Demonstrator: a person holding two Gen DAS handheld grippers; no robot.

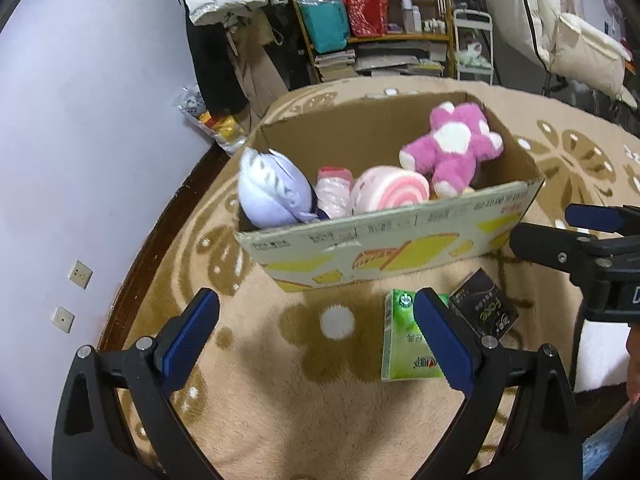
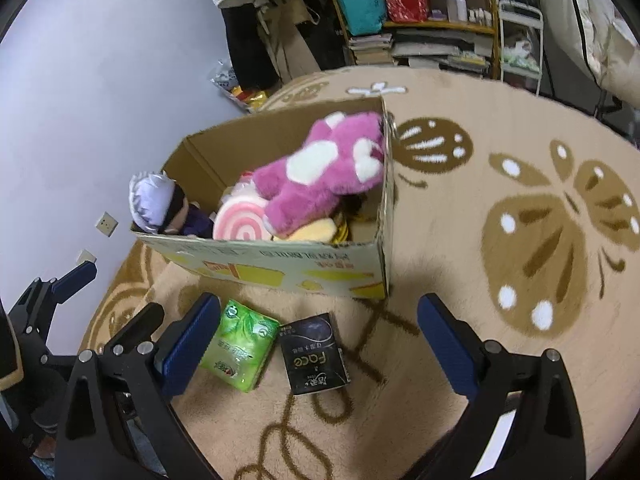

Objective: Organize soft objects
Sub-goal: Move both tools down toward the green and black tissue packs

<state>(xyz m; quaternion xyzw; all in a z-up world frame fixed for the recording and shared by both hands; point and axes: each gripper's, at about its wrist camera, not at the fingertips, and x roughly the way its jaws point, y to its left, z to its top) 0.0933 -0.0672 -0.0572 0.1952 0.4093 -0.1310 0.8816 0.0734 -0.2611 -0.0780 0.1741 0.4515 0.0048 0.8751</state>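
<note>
**Cardboard box full of plushies, two packs out on the rug**

Cardboard box (image 2: 280, 268) sits on the beige patterned rug (image 2: 500, 240) with a pink bear (image 2: 320, 168), a pink swirl cushion (image 2: 240, 224) and a white-haired doll (image 2: 154, 200) piled inside. Green tissue pack (image 2: 240, 344) and black tissue pack (image 2: 314, 354) lie side by side on the rug just in front of the box. Left tongs (image 1: 316, 336) and right tongs (image 2: 320, 340) are both spread wide, gripping nothing, hovering over the packs.
</note>
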